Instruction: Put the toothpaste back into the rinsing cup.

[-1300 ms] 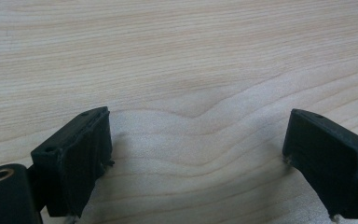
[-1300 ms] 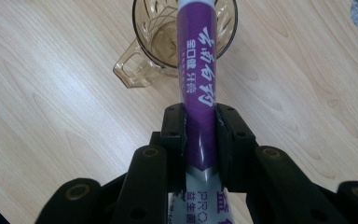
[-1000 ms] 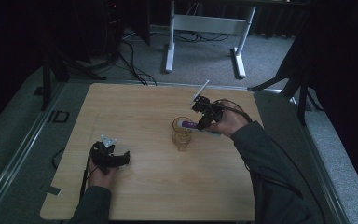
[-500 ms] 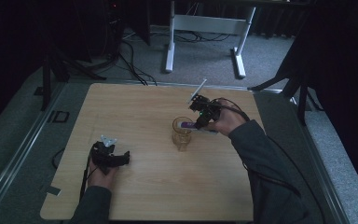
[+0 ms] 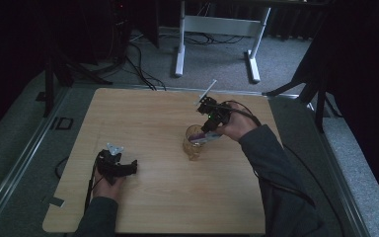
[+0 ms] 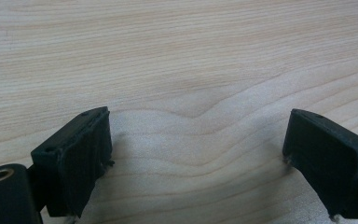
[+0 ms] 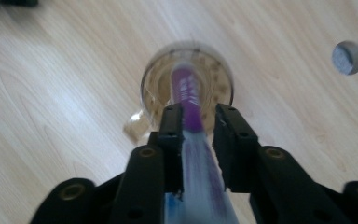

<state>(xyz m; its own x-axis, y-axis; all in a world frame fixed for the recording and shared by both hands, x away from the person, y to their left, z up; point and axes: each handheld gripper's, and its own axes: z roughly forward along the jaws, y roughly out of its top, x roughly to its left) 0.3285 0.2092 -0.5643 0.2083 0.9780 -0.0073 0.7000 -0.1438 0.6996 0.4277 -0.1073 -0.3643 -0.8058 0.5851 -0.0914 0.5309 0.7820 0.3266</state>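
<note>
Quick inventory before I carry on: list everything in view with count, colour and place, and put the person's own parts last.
glass mug: one, clear amber, right of the table's middle, handle showing in the right gripper view.
purple tube: one, purple and white, blurred, front end over the mug's mouth, back end between the right gripper's jaws.
table: one, light wood, with a round grey-capped hole in the top.
white frame: one, on the floor beyond the table.
cables: several, black, on the floor at the far left.
left gripper: one, black, jaws wide apart over bare wood, near left.
right gripper: one, black, jaws have just been opening, a gap beside the tube.
forearms: two, dark sleeves, bottom edge.
</note>
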